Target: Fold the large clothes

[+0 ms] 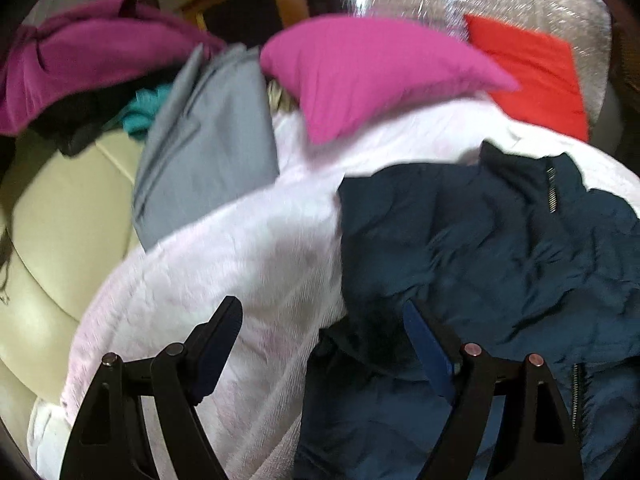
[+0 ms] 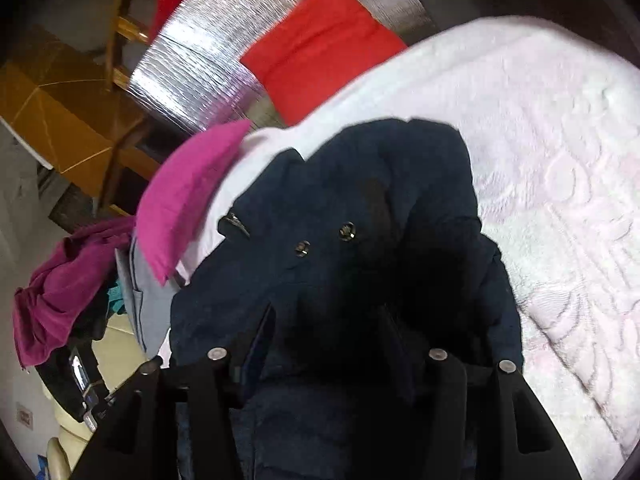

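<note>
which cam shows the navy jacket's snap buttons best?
Right wrist: two metal snaps sit mid-frame on the navy jacket, beside a zipper pull. Left wrist shows the same jacket with zipper teeth only; no snaps visible there.

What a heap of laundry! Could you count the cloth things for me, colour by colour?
Navy: 1, the puffer jacket
Pale pink: 1, the fleece blanket
Bright pink: 1, a folded cloth
Red: 1, a folded cloth
Grey: 1, a garment
Magenta: 1, a crumpled garment
Teal: 1, a scrap peeking out
Total: 7
</note>
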Demonstrator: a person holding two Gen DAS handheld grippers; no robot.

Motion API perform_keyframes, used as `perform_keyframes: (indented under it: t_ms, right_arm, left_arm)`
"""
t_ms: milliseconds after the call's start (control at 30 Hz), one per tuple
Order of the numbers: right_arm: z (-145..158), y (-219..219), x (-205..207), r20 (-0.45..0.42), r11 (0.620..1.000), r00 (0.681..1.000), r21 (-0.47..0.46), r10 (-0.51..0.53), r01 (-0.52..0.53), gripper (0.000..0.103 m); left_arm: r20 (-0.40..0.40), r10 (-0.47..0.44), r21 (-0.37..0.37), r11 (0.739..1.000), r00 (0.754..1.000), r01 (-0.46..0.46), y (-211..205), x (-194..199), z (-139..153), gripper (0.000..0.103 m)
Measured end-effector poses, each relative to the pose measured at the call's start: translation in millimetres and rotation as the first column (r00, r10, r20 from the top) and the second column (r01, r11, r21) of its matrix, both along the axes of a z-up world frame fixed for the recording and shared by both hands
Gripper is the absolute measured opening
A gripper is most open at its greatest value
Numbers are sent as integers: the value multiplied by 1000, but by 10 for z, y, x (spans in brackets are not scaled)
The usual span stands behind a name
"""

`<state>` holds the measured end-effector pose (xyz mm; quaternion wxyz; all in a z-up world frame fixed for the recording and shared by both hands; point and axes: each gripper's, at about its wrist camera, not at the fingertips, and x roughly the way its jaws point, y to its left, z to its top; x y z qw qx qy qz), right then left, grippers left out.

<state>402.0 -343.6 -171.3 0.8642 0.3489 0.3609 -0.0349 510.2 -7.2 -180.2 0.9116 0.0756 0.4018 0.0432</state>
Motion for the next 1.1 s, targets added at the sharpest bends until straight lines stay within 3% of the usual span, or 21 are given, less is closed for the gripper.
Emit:
perform_keyframes:
  t_ms: [267, 500, 700, 933, 1100]
  right_arm:
    - [99, 42, -30, 15, 999, 1000, -26, 28, -27, 60]
    - [64, 282, 296, -10, 995, 996, -39, 91, -91, 60]
    - [-268, 416, 646, -89, 990, 986, 12, 140, -139, 60]
    - [-279, 430, 537, -81, 987, 984, 1, 158, -158, 60]
    - [-75, 150, 171, -11, 996, 996, -24, 89, -89, 60]
  left_arm:
    - [134, -54, 49, 998, 989, 48, -59, -187, 257, 84]
    - [150, -73, 53, 996, 986, 65, -87, -193, 282, 84]
    - [153, -81, 64, 995, 985, 72, -137, -182, 254, 84]
    - [99, -78, 66, 995, 992, 72, -149, -103, 141, 84]
    - [-62, -4, 2, 1000, 998, 4, 52, 122, -127, 84]
